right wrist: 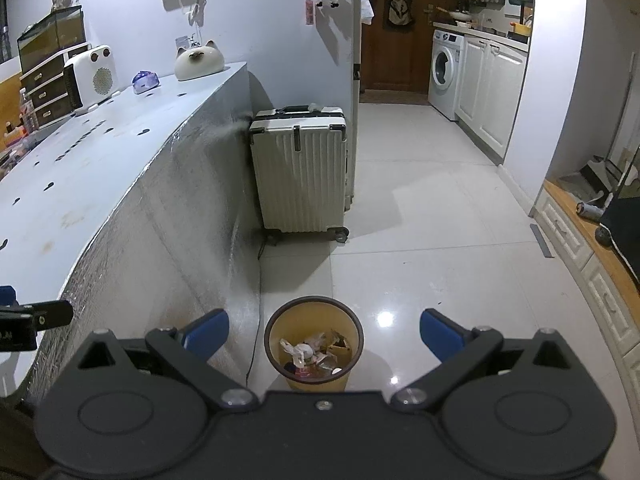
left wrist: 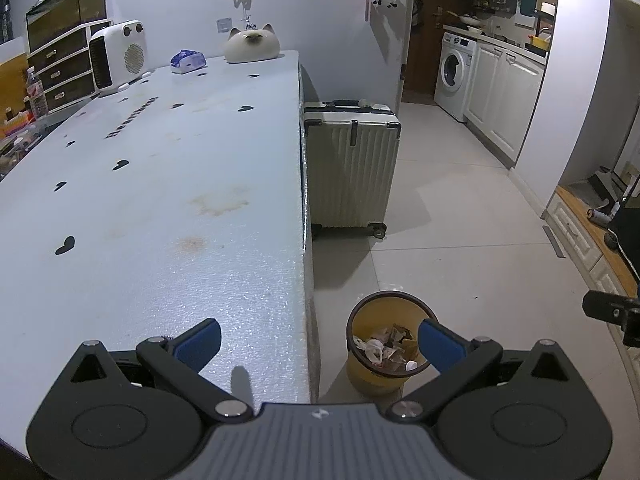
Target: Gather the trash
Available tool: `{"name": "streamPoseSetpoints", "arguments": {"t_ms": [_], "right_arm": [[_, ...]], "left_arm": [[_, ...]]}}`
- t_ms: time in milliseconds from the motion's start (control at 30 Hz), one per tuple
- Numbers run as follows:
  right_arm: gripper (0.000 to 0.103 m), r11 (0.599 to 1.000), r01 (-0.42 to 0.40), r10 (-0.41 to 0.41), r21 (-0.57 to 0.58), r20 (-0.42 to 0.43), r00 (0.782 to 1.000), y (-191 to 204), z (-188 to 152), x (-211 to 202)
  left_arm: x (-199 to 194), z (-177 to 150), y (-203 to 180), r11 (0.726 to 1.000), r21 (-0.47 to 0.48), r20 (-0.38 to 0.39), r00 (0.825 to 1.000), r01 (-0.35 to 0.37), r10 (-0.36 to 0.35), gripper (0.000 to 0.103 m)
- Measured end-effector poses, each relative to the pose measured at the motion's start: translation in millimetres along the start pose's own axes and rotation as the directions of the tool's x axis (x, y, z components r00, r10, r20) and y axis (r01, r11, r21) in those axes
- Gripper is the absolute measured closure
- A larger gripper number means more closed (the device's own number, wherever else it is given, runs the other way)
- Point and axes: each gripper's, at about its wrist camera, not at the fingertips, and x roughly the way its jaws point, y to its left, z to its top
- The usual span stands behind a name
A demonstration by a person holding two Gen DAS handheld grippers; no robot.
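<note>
A yellow trash bin (left wrist: 366,376) (right wrist: 314,322) stands on the tiled floor beside the table's end, holding crumpled paper and wrappers (right wrist: 316,354). My left gripper (left wrist: 318,344) hovers over the table's near right edge, open, nothing between its blue pads; its right finger overlaps the bin's rim in that view. My right gripper (right wrist: 324,334) hangs above the floor with the bin straight ahead between its fingers, open and empty. The other gripper shows as a black part at the far right of the left wrist view and the far left of the right wrist view.
The long pale table (left wrist: 160,184) carries a white heater (left wrist: 118,56), a cat-shaped ornament (left wrist: 251,45) and a tissue pack (left wrist: 187,61) at its far end. A cream suitcase (left wrist: 351,166) stands by the table. A kitchen with a washing machine (left wrist: 456,72) lies beyond.
</note>
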Motion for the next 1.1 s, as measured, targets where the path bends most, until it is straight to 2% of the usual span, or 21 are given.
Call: {"name": "streamPoseSetpoints", "arguments": {"t_ms": [1100], "right_arm": [[0.0, 1.0, 0.001, -0.001, -0.009, -0.011, 1.0, 5.2, 1.7, 2.5]], "left_arm": [[2.6, -1.8, 2.6, 1.0, 0.002, -0.012, 1.0, -0.012, 0.012, 0.0]]}}
